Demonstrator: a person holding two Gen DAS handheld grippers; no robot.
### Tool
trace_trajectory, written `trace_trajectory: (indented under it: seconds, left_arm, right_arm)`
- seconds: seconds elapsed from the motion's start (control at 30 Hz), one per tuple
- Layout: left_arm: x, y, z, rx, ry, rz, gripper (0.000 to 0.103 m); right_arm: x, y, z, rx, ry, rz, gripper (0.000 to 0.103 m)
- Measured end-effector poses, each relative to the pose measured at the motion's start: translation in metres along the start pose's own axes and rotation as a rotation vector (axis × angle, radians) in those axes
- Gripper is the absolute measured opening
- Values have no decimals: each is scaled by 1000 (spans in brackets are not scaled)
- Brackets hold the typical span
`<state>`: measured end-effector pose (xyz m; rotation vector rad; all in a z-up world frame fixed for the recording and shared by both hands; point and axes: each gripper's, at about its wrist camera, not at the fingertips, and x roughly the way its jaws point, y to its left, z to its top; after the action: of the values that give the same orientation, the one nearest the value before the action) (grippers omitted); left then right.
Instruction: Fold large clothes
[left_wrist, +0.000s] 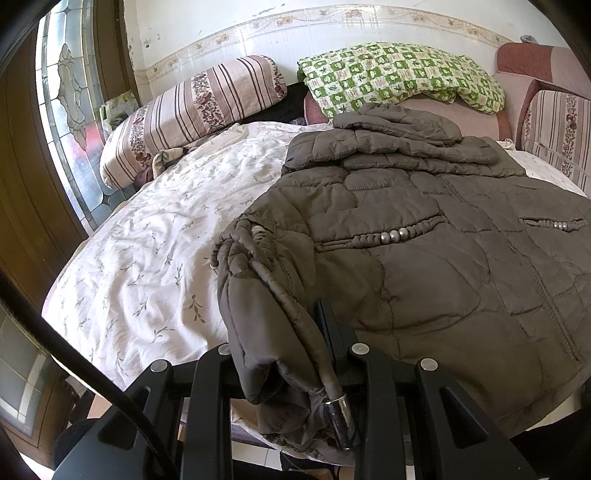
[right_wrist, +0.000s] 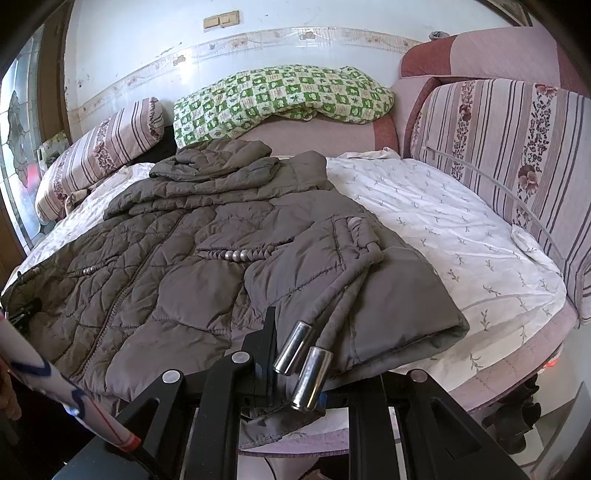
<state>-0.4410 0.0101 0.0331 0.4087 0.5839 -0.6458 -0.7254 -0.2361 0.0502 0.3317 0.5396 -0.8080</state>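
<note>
Brown quilted jacket (left_wrist: 424, 258) on bedsheet (left_wrist: 155, 236); left gripper (left_wrist: 295, 354) and right gripper (right_wrist: 291, 354) each pinch a hem corner.

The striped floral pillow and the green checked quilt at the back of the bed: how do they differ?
The striped floral pillow is a plump roll in pale pink with dark stripes and flower bands; the green checked quilt is a loosely heaped cloth in green and cream squares. The pillow lies at the left by the window; the quilt sits further right on the pink headboard ledge. Both are patterned bedding.
</note>
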Motion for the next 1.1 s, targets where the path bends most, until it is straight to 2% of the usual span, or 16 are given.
trace_trajectory:
  seconds: [0.8,1.1]
  left_arm:
    - [-21,11,12,-19,-31,-27,25]
    - [-28,17,40,-1,-28,-80,25]
  right_arm:
    - [-17,-7,16,5,-22,49,16]
    - [-26,-12,50,17,-43,107,16]
